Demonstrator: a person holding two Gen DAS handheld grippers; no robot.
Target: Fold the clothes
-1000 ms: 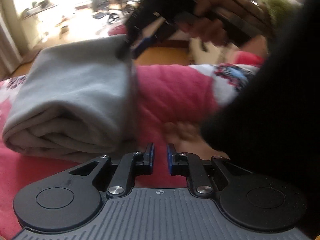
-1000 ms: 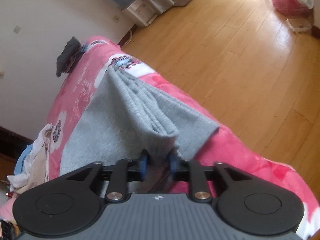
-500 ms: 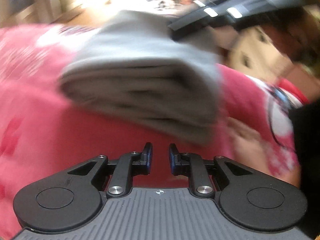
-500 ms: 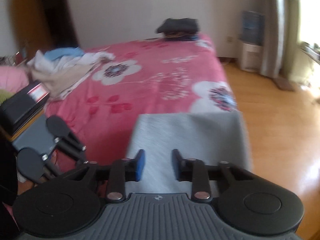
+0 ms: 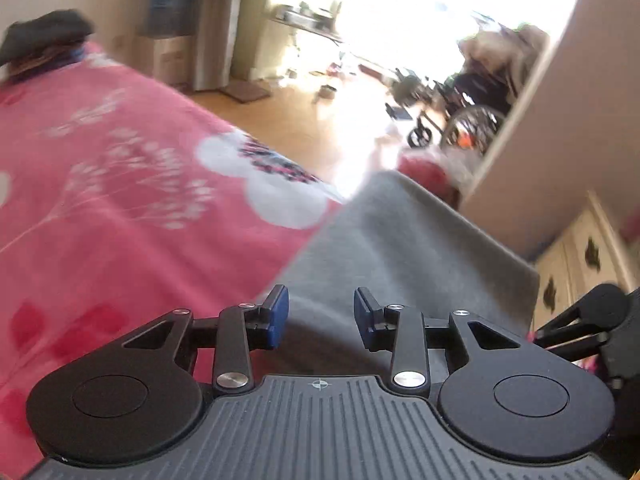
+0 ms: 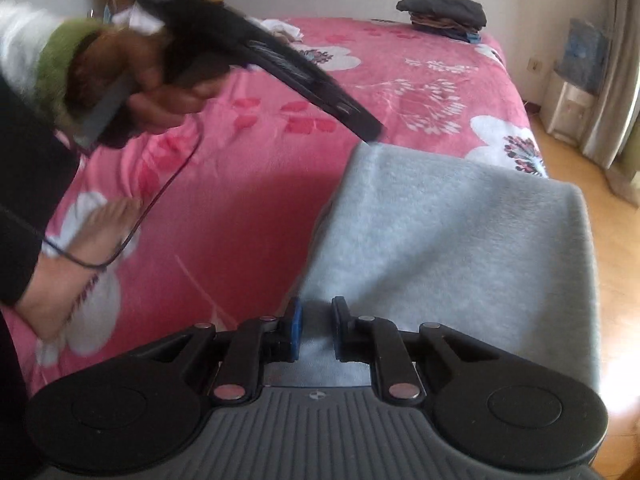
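Pink floral bedspread [image 6: 248, 208] carries a folded grey garment [image 6: 460, 248].

Open pink bedspread [image 6: 240, 208] is left beside the grey folded garment [image 6: 460, 248]. The far corner is occupied by a dark clothes stack [image 6: 444, 10].

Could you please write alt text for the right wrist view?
A folded grey garment lies on a pink floral bedspread, its near edge between the closing jaws of the right gripper. The left gripper, in a hand, touches its far corner.
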